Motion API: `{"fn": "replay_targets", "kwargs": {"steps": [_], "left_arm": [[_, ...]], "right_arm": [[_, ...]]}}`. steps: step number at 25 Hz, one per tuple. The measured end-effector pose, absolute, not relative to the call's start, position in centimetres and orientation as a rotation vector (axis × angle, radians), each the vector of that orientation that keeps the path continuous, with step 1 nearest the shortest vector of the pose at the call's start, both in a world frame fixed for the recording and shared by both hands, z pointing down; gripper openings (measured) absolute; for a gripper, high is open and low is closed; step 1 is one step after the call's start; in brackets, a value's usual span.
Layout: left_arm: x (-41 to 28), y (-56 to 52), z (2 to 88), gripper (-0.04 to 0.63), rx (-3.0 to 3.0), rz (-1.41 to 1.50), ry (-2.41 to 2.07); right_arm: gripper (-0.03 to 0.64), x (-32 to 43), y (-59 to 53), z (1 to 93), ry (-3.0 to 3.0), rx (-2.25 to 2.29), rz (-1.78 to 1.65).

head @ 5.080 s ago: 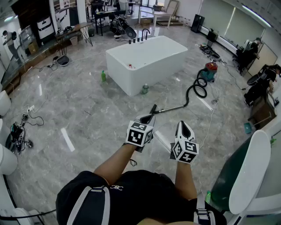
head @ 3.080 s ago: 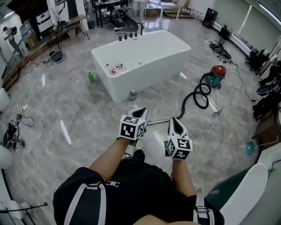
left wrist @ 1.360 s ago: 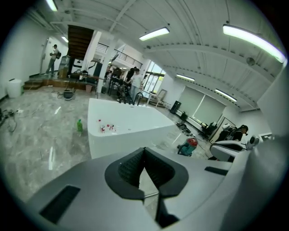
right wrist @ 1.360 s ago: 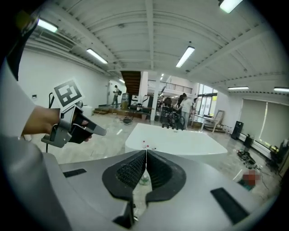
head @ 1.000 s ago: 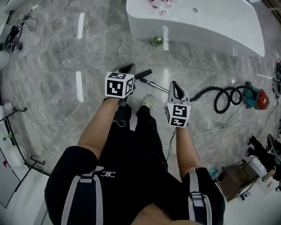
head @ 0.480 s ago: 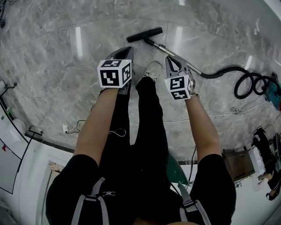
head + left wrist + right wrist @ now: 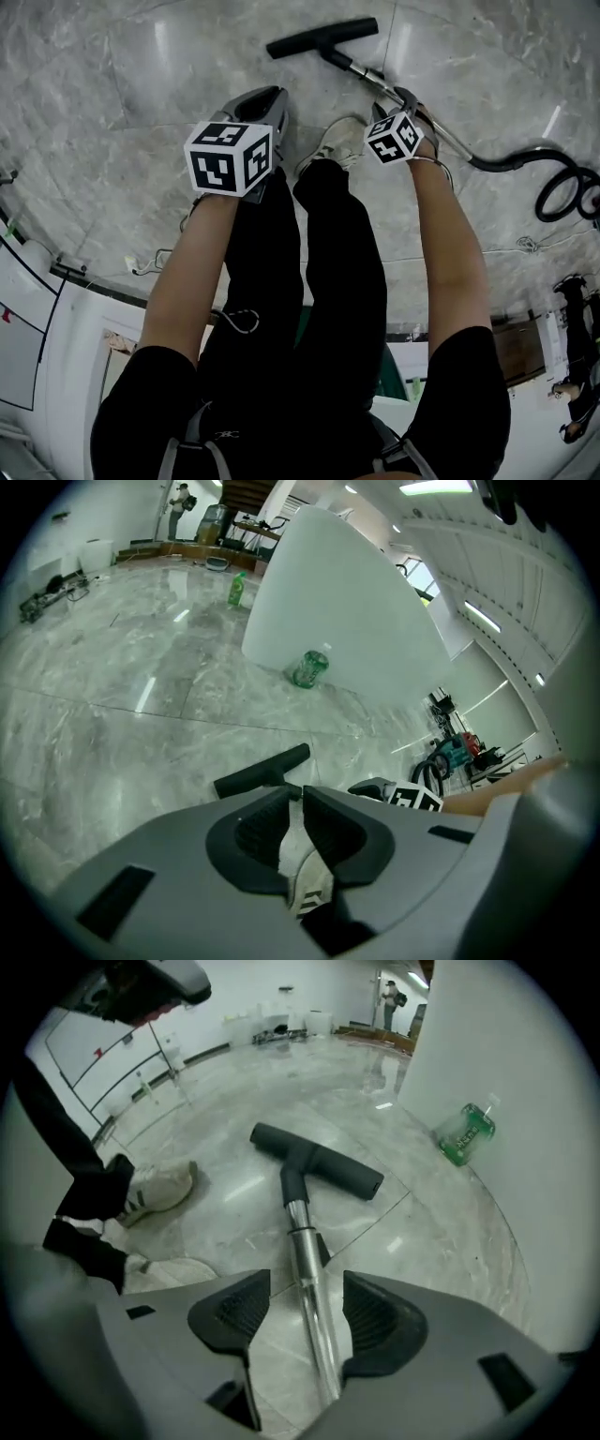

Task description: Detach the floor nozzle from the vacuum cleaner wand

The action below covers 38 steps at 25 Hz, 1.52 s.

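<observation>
The black T-shaped floor nozzle (image 7: 323, 36) lies on the marble floor, joined to the silver wand (image 7: 375, 77). In the right gripper view the nozzle (image 7: 319, 1164) is just ahead. The wand (image 7: 307, 1269) runs down between the jaws of my right gripper (image 7: 305, 1312). Those jaws are opening, and the pads stand clear of the tube on both sides. My right gripper (image 7: 403, 103) points straight down over the wand. To the left, my left gripper (image 7: 270, 101) is shut with nothing in it. In its own view the nozzle (image 7: 262, 771) lies beyond the left gripper (image 7: 300, 813).
A white bathtub (image 7: 347, 621) stands behind the nozzle, with a green bottle (image 7: 309, 667) at its foot. The black hose (image 7: 562, 183) coils away to the right toward the vacuum canister (image 7: 455, 752). The person's shoe (image 7: 342, 141) rests near the wand.
Both grippers have dropped toward the floor. The right one has come down over the wand and its jaws have parted. The left one stays shut.
</observation>
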<state>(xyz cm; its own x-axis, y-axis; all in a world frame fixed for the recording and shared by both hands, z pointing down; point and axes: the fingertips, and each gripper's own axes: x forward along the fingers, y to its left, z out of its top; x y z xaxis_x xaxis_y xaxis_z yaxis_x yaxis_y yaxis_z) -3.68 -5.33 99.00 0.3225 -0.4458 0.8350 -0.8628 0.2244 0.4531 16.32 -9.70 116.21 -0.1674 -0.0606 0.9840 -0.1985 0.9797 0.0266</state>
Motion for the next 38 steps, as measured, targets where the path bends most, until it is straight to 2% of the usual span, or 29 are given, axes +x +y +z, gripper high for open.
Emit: {"fn": "replay_targets", "kwargs": {"steps": [3, 8, 11, 19, 22, 24, 29, 32, 36, 38], "left_arm": [[-3.4, -5.2, 102.0, 0.078, 1.391, 0.404, -1.276], [-3.4, -6.1, 105.4, 0.081, 1.357, 0.346, -1.253], [-3.1, -6.9, 106.0, 0.081, 1.348, 0.335, -1.227], [-1.2, -8.4, 101.1, 0.092, 1.275, 0.24, -1.224], [-1.0, -9.5, 99.1, 0.218, 1.242, 0.165, -1.263], [-1.3, -10.7, 97.7, 0.239, 1.235, 0.132, -1.301], [-1.6, -13.4, 94.4, 0.244, 1.183, -0.1, -1.377], [-2.0, -13.4, 93.3, 0.242, 1.192, -0.116, -1.423], [-0.5, -12.8, 92.0, 0.155, 1.297, -0.081, -1.367], [0.4, -12.8, 91.5, 0.147, 1.348, -0.095, -1.314]], "right_arm": [[0.236, 16.6, -10.9, 120.2, -1.714, 0.195, 0.046], [0.23, 16.8, -10.2, 125.5, -1.616, 0.072, 0.059], [0.209, 16.8, -10.1, 125.5, -1.586, 0.027, 0.113], [0.209, 13.0, -9.6, 113.8, -1.769, -0.015, 0.157], [0.209, 11.2, -9.5, 108.6, -1.845, -0.011, 0.194], [0.209, 10.3, -9.8, 105.2, -1.893, -0.004, 0.216], [0.209, 9.3, -7.7, 98.3, -1.97, -0.033, 0.246], [0.209, 9.1, -5.7, 96.9, -1.977, -0.04, 0.318], [0.209, 9.9, -4.9, 96.6, -1.989, -0.056, 0.377], [0.21, 9.9, -4.8, 97.6, -2.014, -0.071, 0.402]]}}
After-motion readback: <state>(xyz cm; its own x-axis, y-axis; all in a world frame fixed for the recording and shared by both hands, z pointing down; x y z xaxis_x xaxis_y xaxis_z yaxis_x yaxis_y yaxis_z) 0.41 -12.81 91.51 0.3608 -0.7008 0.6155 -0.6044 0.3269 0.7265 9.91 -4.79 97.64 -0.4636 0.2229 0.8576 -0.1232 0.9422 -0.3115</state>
